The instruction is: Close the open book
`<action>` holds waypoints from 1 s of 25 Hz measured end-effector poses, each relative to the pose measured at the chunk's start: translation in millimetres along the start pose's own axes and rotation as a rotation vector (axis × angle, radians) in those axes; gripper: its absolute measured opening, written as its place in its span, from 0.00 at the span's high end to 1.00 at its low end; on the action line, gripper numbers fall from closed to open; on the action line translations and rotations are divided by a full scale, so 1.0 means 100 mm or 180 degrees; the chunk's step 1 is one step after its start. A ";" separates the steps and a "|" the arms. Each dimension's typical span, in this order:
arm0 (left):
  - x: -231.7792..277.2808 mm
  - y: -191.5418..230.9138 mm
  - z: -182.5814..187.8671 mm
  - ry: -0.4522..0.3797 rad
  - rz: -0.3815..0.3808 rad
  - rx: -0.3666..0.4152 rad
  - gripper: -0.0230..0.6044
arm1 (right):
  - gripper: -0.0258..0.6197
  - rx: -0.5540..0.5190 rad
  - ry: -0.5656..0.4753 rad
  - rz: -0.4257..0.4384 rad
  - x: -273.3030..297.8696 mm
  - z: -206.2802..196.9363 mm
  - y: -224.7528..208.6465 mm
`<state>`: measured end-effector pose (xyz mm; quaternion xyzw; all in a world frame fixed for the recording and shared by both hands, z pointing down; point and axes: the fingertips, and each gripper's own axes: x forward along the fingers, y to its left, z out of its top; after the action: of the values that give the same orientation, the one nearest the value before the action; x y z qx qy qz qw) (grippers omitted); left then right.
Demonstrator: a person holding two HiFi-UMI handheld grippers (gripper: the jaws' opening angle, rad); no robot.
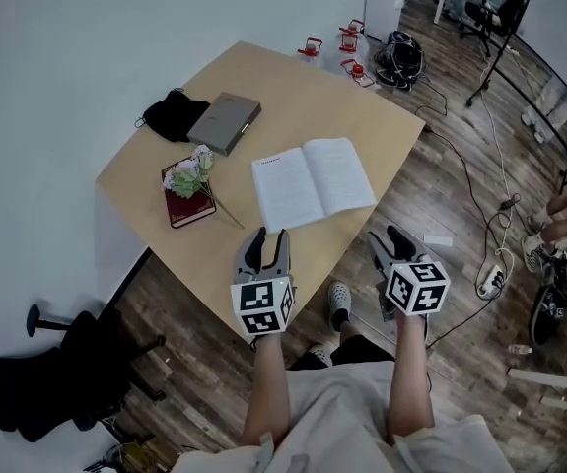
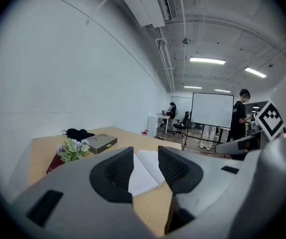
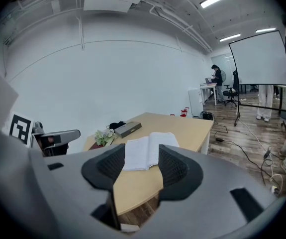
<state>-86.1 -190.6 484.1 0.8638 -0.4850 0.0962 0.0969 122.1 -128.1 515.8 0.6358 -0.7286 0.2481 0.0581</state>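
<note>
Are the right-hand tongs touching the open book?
Apart. In the head view the right tongs hang open beyond the table edge, and a strip of bare tabletop separates them from the open book.

Books: three, the open book [image 1: 313,182], a grey book [image 1: 224,122], a red book [image 1: 193,212]
Flower bunch [image 1: 189,173]: one
Black cloth [image 1: 173,114]: one
Table [image 1: 293,87]: one
Grippers: two, the left gripper [image 1: 267,236], the right gripper [image 1: 387,236]
Black chair [image 1: 56,382]: one

A flat grey box [image 1: 224,122] and black cloth [image 1: 173,114] lie upper left on the table [image 1: 303,92]; below them, flowers [image 1: 188,176] rest atop a red book [image 1: 192,210].
</note>
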 end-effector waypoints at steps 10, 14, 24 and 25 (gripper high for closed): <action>0.80 -0.04 0.07 0.0075 -0.0033 0.0250 0.71 | 0.63 0.0445 0.0035 0.0225 0.85 0.22 -0.36; 1.07 -0.16 -0.02 0.0111 -0.0223 0.0157 0.71 | 0.63 0.0831 0.0095 0.0347 1.14 0.12 -0.51; 1.61 -0.28 -0.29 0.0372 -0.0313 0.0122 0.71 | 0.63 0.1210 0.0698 0.0435 1.66 -0.76 -0.77; 1.65 -0.29 -0.32 0.0396 -0.0325 0.0095 0.71 | 0.63 0.1304 0.0734 0.0462 1.70 -0.83 -0.78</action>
<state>20.6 -302.7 555.2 0.8811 -0.4320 0.1518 0.1188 146.2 -249.7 678.3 0.5478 -0.6954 0.4651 -0.0072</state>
